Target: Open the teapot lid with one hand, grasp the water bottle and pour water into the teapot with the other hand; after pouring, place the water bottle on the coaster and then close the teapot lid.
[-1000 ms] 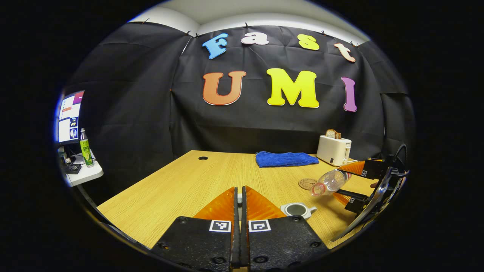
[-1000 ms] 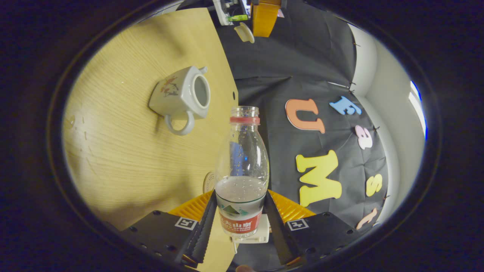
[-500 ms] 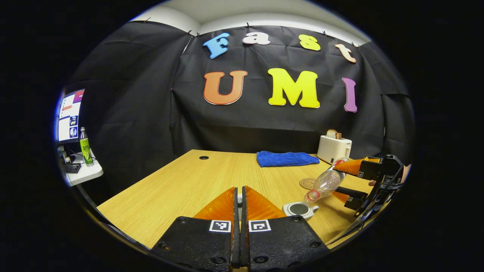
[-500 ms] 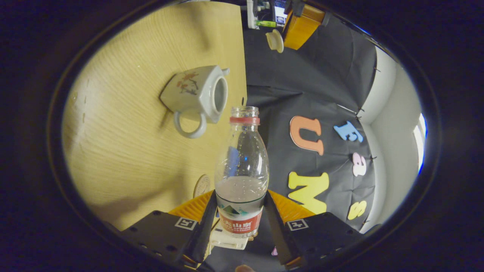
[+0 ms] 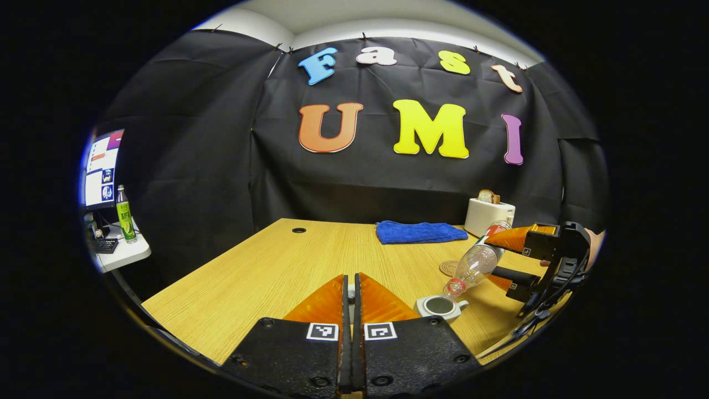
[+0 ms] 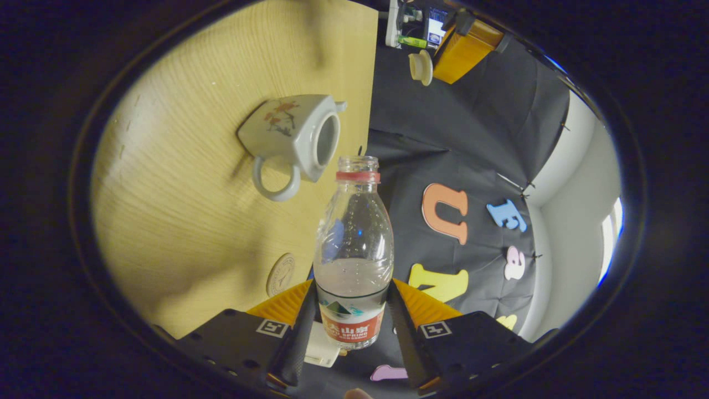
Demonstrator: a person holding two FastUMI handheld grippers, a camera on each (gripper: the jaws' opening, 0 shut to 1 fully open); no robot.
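Observation:
A white teapot point(image 5: 440, 306) stands open on the wooden table point(image 5: 266, 277), just right of my left gripper point(image 5: 350, 288). That gripper is shut on the teapot lid point(image 6: 421, 67), which shows in the right gripper view held up off the table. My right gripper point(image 6: 353, 310) is shut on a clear water bottle point(image 6: 354, 244) with no cap and a little water inside. In the left gripper view the bottle point(image 5: 473, 265) tilts mouth-down, its mouth just above the teapot's opening. The round brown coaster point(image 5: 451, 268) lies behind the teapot point(image 6: 293, 138).
A blue cloth point(image 5: 420, 233) and a white toaster point(image 5: 489, 216) with toast sit at the table's far right. A side table with a green bottle point(image 5: 126, 213) and a monitor stands off to the left. A hand holds the right gripper at the right edge.
The right gripper has tipped the bottle more steeply and brought its mouth down and closer to the teapot's opening. The left gripper has stayed still with the lid.

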